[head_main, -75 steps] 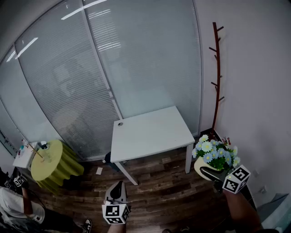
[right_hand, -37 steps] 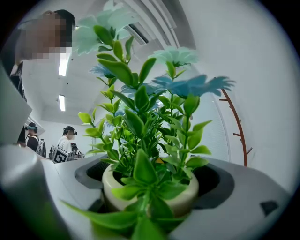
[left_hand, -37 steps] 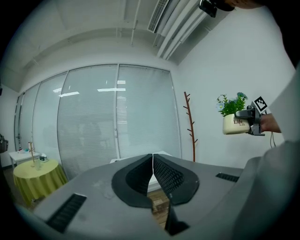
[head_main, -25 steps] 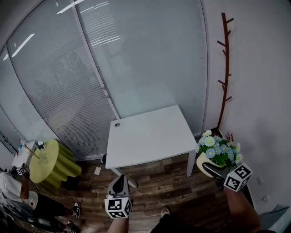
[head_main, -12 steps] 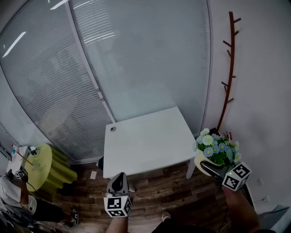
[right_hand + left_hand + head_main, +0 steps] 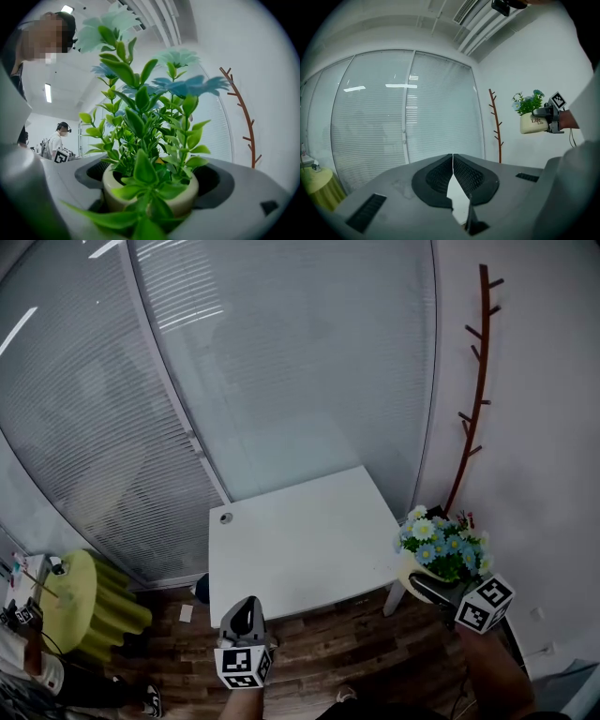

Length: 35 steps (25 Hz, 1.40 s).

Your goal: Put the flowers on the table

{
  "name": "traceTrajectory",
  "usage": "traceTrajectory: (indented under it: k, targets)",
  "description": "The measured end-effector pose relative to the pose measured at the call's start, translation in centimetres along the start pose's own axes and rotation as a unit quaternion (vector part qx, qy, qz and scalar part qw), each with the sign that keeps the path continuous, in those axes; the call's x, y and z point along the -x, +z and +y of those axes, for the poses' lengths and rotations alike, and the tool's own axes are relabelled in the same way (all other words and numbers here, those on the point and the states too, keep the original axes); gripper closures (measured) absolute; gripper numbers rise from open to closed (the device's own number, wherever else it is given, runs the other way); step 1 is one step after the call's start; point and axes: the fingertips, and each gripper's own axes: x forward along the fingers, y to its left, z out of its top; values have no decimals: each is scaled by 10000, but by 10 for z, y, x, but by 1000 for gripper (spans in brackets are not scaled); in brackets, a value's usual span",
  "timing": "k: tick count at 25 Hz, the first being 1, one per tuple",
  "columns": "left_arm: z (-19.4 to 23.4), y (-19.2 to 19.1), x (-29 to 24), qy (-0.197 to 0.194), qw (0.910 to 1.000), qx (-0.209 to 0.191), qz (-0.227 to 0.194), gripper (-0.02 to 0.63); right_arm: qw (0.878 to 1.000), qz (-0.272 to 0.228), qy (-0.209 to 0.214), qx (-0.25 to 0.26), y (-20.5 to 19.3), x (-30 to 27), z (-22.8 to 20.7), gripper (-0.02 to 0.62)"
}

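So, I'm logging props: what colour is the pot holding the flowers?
The pot is cream with dark lettering; clearest in the left gripper view.

**A:** Anyone else struggling with the head view? We can't see the jaws of the right gripper (image 6: 424, 587) at all, they're tucked under the pot (image 6: 410, 568). The flowers (image 6: 443, 545) also cover the foot of the coat rack (image 6: 475, 390).

**B:** Same here. We only get one leg of the table (image 6: 300, 531), the top hides the rest. The bits on the round table (image 6: 66, 601) are too small for us to name, and the person (image 6: 33, 667) beside it gets chopped by the edge.

**A:** In the right gripper view, leaves (image 6: 140, 168) cover the pot's front too.

**B:** Yep, and from the left gripper view we can't read the pot's smaller print.
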Motion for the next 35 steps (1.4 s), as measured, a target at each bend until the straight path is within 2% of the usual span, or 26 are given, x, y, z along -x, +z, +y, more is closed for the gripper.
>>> traceTrajectory:
  k: [7, 17, 27, 32, 35]
  targets:
    - [17, -2, -27, -155, 9998, 0, -109, 597, 9999, 56, -135, 51, 4, -31, -5, 80]
    - [25, -13, -47, -405, 9992, 41, -1, 597, 9998, 142, -130, 12, 3, -68, 7, 80]
    - [39, -18, -48, -318, 9993, -172, 82, 597, 9999, 119, 8, -56, -12, -88, 8, 80]
    - [38, -10, -56, -235, 9995, -210, -26, 597, 10000, 53, 30, -53, -12, -94, -5, 80]
    - [37, -10, -62, -254, 9995, -160, 53, 597, 9999, -33, 43, -127, -11, -105, -16, 80]
